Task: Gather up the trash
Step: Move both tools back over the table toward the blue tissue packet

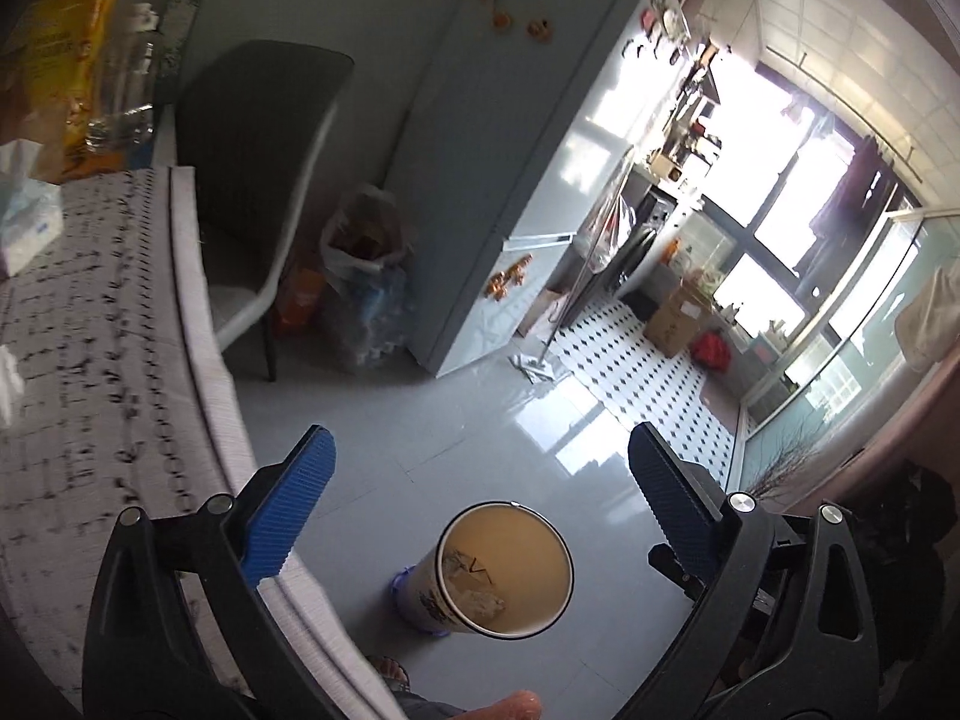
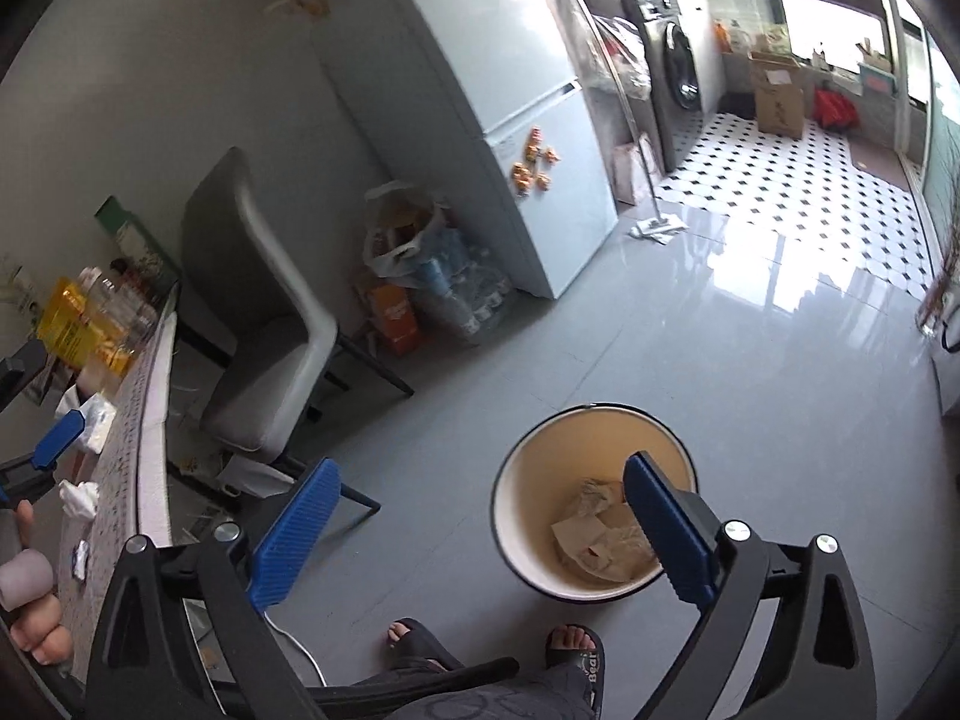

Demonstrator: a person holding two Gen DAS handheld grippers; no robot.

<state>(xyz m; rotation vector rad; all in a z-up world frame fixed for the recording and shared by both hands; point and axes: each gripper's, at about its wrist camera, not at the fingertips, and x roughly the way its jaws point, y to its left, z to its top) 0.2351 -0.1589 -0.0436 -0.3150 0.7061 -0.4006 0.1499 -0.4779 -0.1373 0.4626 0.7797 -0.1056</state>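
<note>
A round cream waste bin (image 2: 528, 546) stands on the grey floor, with crumpled brown paper (image 2: 600, 534) inside. It also shows in the left wrist view (image 1: 528, 546), below and between the fingers. My right gripper (image 2: 480, 528) is open and empty, above the bin's left rim. My left gripper (image 1: 480, 498) is open and empty, high above the floor by the table edge. On the patterned table (image 2: 129, 456) lie crumpled white tissue (image 2: 79, 498) and a small wrapper (image 2: 80, 558).
A grey chair (image 2: 258, 324) stands at the table. Bags and boxes (image 2: 420, 276) sit by the fridge (image 2: 480, 90). Yellow packets and bottles (image 1: 84, 72) crowd the table's far end. The person's sandalled feet (image 2: 492, 648) are beside the bin.
</note>
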